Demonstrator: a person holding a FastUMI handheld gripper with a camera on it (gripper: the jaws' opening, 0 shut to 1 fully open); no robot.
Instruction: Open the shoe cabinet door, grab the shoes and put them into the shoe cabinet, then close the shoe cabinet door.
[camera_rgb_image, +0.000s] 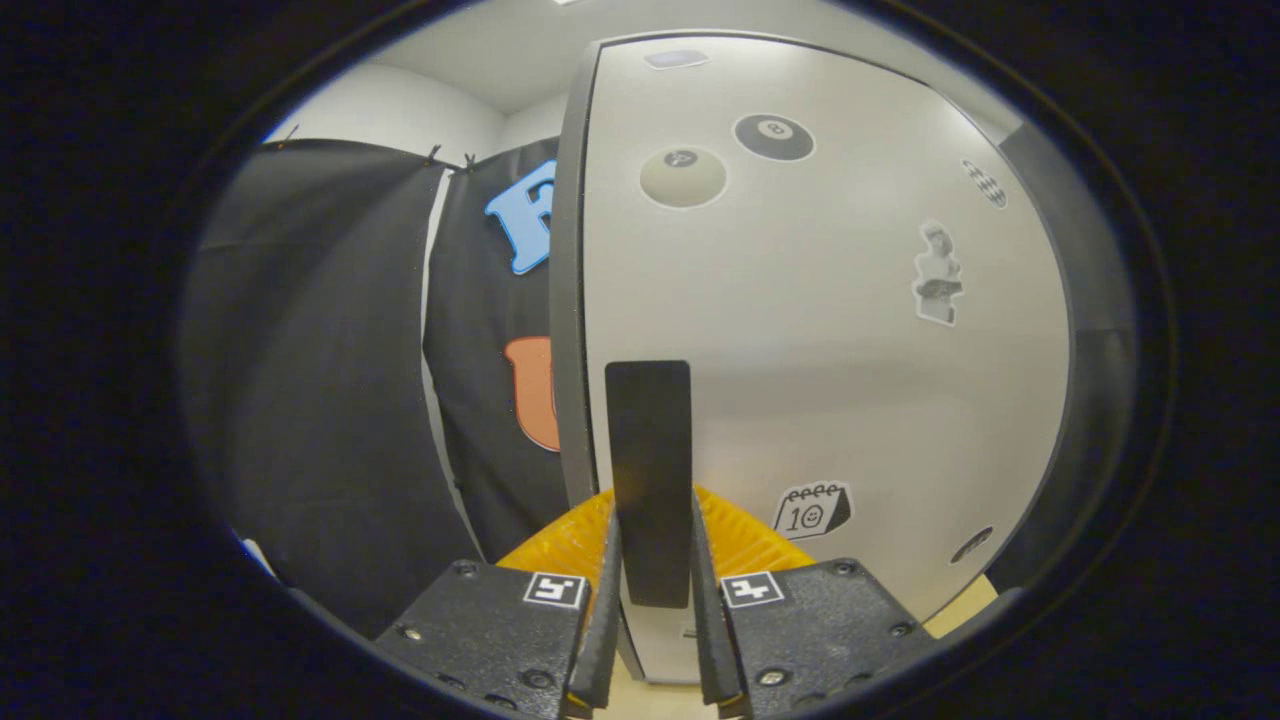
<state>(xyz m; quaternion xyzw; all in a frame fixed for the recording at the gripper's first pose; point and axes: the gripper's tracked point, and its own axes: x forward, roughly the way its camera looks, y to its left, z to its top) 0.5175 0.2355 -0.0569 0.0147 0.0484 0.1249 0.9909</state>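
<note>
Tongs (652, 560) clamped on the black handle (649, 470) of the white shoe cabinet door (820, 350), both fingers pressing its sides.

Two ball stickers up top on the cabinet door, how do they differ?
The black 8-ball sticker is dark with a white number spot; the pale ball sticker is beige-grey with a dark spot. The black one sits higher and further right, the pale one nearer the door edge. Both are round and flat. The gripper pinches the black handle.
</note>
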